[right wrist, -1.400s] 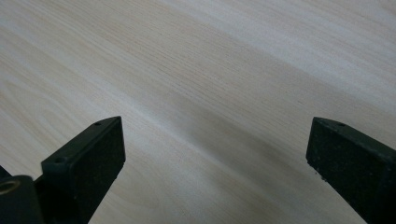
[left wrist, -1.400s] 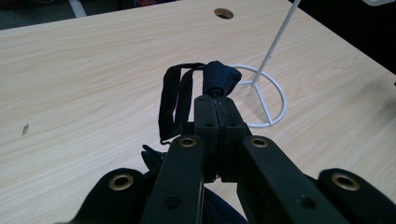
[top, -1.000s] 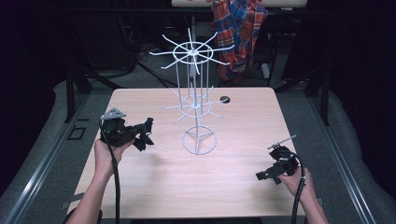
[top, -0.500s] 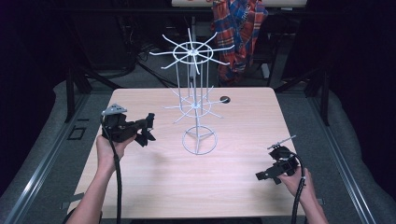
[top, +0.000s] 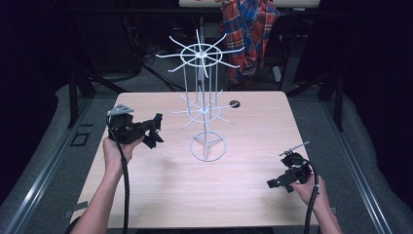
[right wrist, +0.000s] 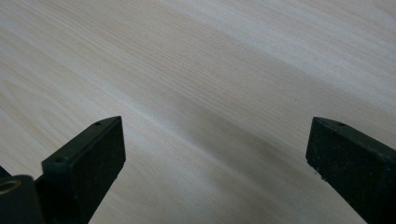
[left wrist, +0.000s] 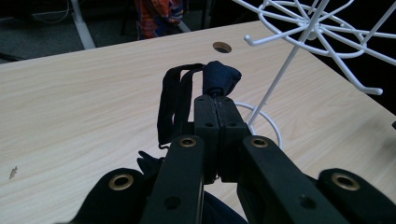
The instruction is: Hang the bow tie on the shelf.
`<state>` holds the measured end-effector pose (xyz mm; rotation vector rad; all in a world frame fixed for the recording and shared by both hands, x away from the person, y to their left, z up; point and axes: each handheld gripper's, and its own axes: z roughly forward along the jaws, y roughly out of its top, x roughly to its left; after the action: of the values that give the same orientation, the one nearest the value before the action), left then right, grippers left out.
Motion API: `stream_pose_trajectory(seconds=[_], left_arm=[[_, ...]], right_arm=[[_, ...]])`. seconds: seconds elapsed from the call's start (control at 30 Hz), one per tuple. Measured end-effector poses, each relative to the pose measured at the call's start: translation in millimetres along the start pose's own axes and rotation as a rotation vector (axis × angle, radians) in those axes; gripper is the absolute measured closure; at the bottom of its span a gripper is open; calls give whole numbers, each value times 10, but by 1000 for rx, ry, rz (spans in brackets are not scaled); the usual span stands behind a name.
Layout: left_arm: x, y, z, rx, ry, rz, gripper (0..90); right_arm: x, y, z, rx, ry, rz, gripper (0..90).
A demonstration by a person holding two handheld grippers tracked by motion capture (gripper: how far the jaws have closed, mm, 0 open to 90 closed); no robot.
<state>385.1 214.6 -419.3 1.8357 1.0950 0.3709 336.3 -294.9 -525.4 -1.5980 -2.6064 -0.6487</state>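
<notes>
Hanging this dark cloth thing (left wrist: 219,77) with its loop strap (left wrist: 175,102) on the white wire rack (top: 203,109) means I must lift it high and slip the loop over a hook (slowly!). My left gripper (top: 155,132) pinches it tight, held level beside the rack. My right gripper (top: 273,183) rests low near the table (top: 253,209) edge, jaws wide, holding nothing.

Pale wooden table (top: 243,195) with cable hole (top: 234,104), plaid shirt (top: 248,29) hanging behind
</notes>
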Motion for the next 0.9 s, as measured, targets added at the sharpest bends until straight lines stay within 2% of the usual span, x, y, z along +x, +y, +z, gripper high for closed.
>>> stream_pose_trajectory(seconds=[0.37,0.53,0.9], left_arm=[[-15,108,17,20,5,7,896],[-10,214,20,64,5,15,896],[-33,445,9,100,12,25,896]], right_arm=[[1,0,3,0,-1,0,43],[0,0,1,-1,1,-1,43],[-4,-1,-1,1,0,1,44]])
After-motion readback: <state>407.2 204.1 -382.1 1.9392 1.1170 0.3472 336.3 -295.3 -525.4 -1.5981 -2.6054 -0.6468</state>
